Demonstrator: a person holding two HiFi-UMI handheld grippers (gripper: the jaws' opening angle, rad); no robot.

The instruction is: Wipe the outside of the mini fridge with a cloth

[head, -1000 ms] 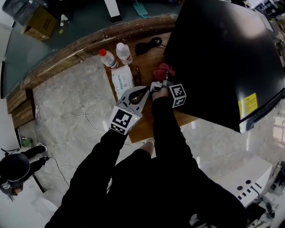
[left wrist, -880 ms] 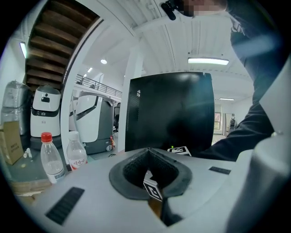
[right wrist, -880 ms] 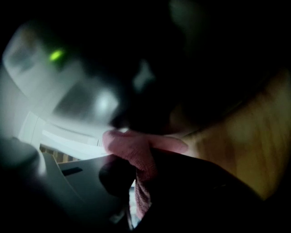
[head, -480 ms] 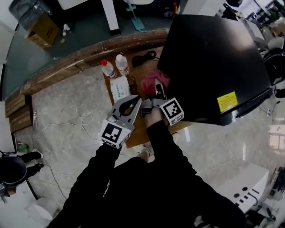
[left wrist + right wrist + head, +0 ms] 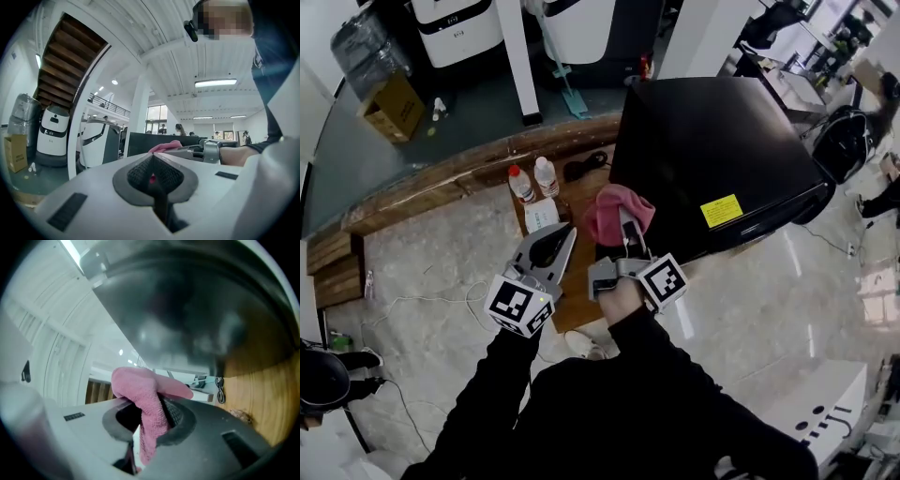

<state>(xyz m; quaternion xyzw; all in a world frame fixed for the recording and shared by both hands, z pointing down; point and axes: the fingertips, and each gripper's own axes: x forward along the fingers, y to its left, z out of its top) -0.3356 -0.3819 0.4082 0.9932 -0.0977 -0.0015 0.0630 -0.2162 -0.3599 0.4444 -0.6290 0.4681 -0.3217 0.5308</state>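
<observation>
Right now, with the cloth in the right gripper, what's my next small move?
Probably ease the right gripper forward until the pink cloth presses the black side of the mini fridge: the cloth is clamped and close, but contact isn't clear.

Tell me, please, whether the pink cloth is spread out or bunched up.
Bunched up: the cloth is pinched in the right hand-held gripper, humped above its jaws with a fold hanging down.
</observation>
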